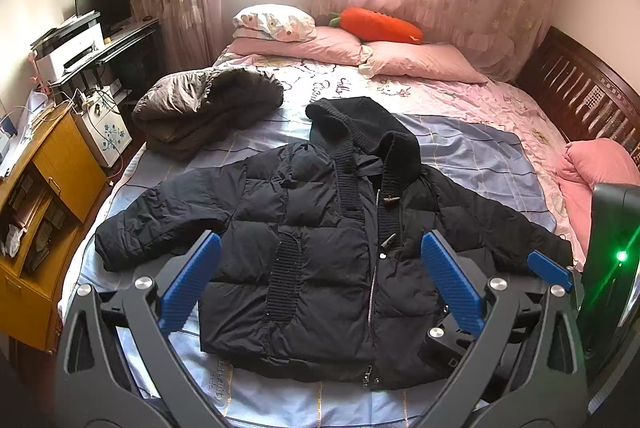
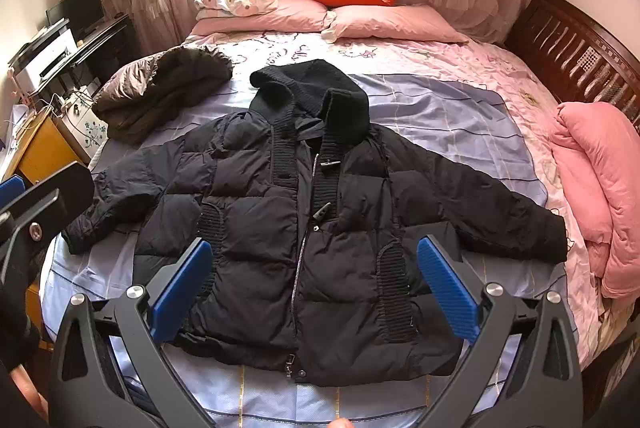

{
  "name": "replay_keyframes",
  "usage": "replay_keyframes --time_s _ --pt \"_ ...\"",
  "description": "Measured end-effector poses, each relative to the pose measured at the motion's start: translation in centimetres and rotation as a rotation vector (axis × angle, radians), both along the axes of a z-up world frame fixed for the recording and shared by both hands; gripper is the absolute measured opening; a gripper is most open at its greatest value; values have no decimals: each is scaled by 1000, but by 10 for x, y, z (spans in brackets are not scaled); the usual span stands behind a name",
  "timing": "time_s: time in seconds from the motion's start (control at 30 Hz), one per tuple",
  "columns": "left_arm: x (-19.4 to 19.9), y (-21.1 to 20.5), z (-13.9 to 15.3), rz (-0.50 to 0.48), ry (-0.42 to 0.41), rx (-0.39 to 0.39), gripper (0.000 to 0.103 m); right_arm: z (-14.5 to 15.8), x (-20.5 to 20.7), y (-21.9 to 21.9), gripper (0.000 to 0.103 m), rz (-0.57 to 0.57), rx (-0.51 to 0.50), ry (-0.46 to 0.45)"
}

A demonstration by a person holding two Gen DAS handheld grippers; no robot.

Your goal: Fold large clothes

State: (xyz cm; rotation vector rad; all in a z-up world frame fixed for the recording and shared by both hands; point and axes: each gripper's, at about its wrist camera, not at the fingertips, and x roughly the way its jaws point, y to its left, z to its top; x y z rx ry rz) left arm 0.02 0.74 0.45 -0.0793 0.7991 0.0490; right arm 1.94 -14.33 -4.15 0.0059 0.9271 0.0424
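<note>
A carrot cushion (image 1: 378,24) lies across pink pillows (image 1: 296,45) at the bed's (image 2: 500,75) head — a rolled pink quilt (image 2: 596,187) at its right edge. Beside the left edge — a printer (image 1: 68,51) and yellow cabinet (image 1: 52,163).

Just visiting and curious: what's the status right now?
Both tools open, left and right, holding nothing. Black jacket spread flat on bed, unfolded. Brown coat bundled beside it, apart.
</note>
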Motion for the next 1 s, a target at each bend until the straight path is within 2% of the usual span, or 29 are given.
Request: replay_keyframes --time_s 0.17,0.23,1.0 --pt "0 1 -1 -2 0 0 101 0 0 1 102 2 -2 0" --pt "-1 2 0 9 8 26 101 -1 0 1 102 2 -2 0" --pt "-3 7 0 12 10 31 101 -3 0 4 102 4 -4 0"
